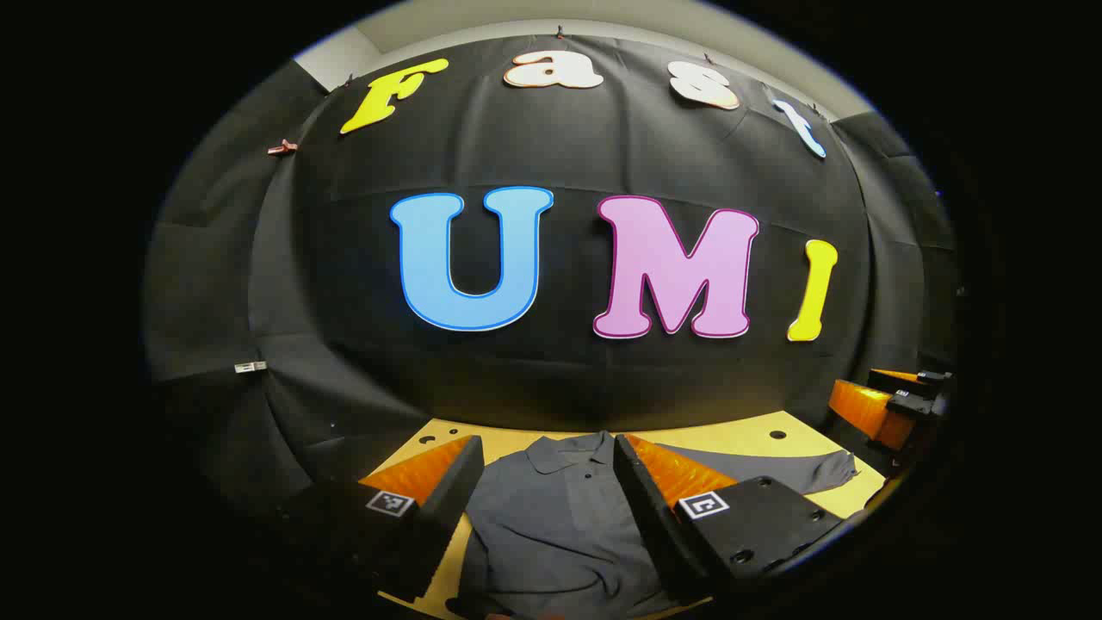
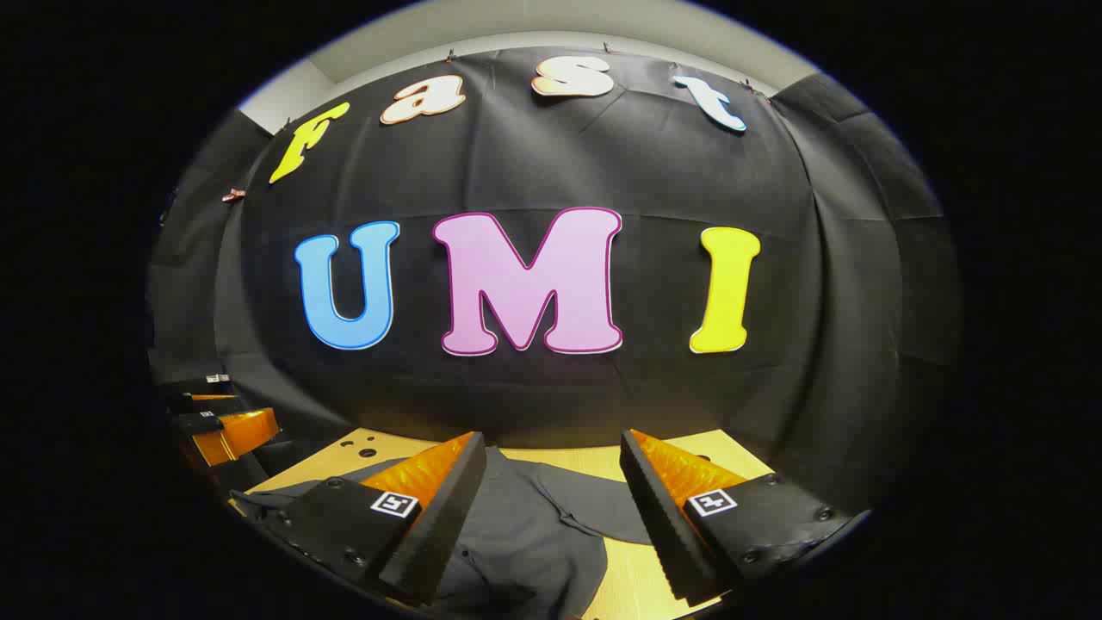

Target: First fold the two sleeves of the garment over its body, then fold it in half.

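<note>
A grey polo shirt (image 1: pixel 560 525) lies flat on the yellow surface (image 1: pixel 740 437) in front of the booth's black wall, its collar (image 1: pixel 568 452) toward the wall and its hem toward the person, so its long axis runs away from the viewer. In the left gripper view one sleeve (image 1: pixel 801 472) stretches out sideways to the right; in the right gripper view the shirt (image 2: pixel 525 525) spreads between the fingers with a sleeve (image 2: pixel 594 508) lying out toward the right. The left hand-held gripper (image 1: pixel 547 482) hangs above the shirt's chest with its jaws wide apart and nothing between them; the right hand-held gripper (image 2: pixel 551 482) is likewise spread wide and empty above the cloth. The fabric looks light, soft and limp, likely to sag and wrinkle when lifted, so a pinch at a sleeve's cuff or outer edge seems the best hold for laying it over the body.
</note>
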`<state>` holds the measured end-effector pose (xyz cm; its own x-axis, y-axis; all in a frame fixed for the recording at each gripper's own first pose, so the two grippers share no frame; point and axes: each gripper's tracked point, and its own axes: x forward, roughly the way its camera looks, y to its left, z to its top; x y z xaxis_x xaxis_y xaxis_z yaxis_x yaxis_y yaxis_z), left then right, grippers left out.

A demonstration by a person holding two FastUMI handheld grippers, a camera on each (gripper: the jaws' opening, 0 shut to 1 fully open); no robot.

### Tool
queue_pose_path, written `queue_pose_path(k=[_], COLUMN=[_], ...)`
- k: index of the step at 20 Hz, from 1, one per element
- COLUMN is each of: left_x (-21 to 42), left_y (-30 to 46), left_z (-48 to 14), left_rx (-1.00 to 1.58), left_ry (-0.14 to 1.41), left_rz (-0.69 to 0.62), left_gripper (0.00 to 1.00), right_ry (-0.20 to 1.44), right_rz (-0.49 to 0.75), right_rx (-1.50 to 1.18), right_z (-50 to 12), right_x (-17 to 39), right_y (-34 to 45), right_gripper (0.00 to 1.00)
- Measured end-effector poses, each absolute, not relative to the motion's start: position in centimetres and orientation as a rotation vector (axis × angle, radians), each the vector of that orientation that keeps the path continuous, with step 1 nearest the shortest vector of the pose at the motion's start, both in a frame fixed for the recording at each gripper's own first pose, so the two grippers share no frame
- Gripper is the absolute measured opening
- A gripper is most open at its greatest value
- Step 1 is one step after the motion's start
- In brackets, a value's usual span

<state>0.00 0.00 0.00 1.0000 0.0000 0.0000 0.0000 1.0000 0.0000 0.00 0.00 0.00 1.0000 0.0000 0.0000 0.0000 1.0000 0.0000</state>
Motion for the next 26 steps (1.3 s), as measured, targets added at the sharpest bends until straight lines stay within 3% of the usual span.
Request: queue_pose_path(k=[15,26], left_x=[0.2,0.2], left_y=[-2.8,-4.0], left_z=[-1.6,-3.6], left_rx=[0.034,0.040], left_ry=[0.012,0.049], left_rz=[0.039,0.044], left_gripper=[0.95,0.95], right_ry=[0.006,0.099], right_rz=[0.064,0.091], right_rx=[-0.018,-0.017], right_z=[-1.5,-4.4], right_x=[1.6,2.1], right_y=[-3.0,-4.7], right_gripper=[0.97,0.98])
